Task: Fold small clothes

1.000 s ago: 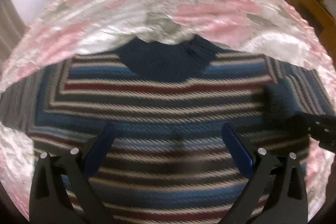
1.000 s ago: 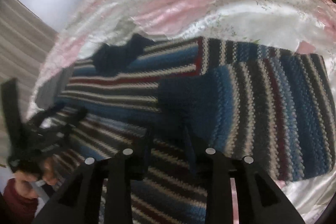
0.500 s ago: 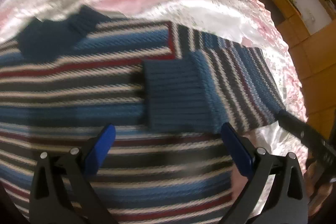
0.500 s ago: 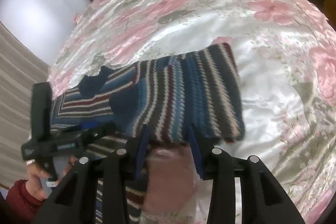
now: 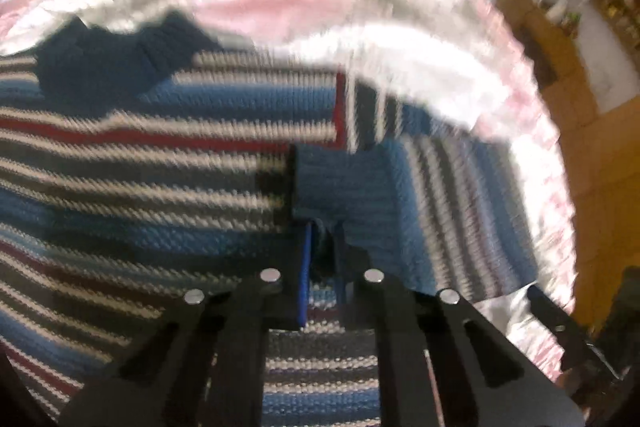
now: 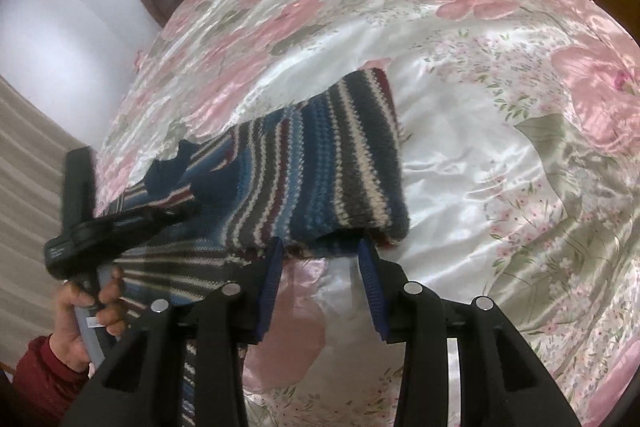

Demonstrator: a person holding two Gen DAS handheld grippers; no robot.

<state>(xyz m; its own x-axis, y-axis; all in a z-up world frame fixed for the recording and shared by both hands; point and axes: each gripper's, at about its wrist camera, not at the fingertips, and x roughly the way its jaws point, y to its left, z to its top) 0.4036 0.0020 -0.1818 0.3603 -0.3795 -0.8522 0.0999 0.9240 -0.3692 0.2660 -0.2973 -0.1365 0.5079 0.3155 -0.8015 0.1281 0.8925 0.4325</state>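
Folding is under way on the sweater [image 6: 320, 163], which lies flat on the bed [image 6: 500, 131], collar away from the person. One sleeve [image 5: 420, 195] is already laid across the chest, cuff toward the middle. The left gripper [image 5: 322, 247] has its fingers pressed nearly together at the cuff edge, apparently pinching the knit there; motion blur prevents certainty. This hold probably pins the sleeve in place or prepares to shift it. The right gripper [image 6: 322, 255] hangs just beside the folded sleeve's outer edge with fingers spread and nothing between them, placed to take that edge next. The satin cover looks slippery, so the garment may slide if dragged.
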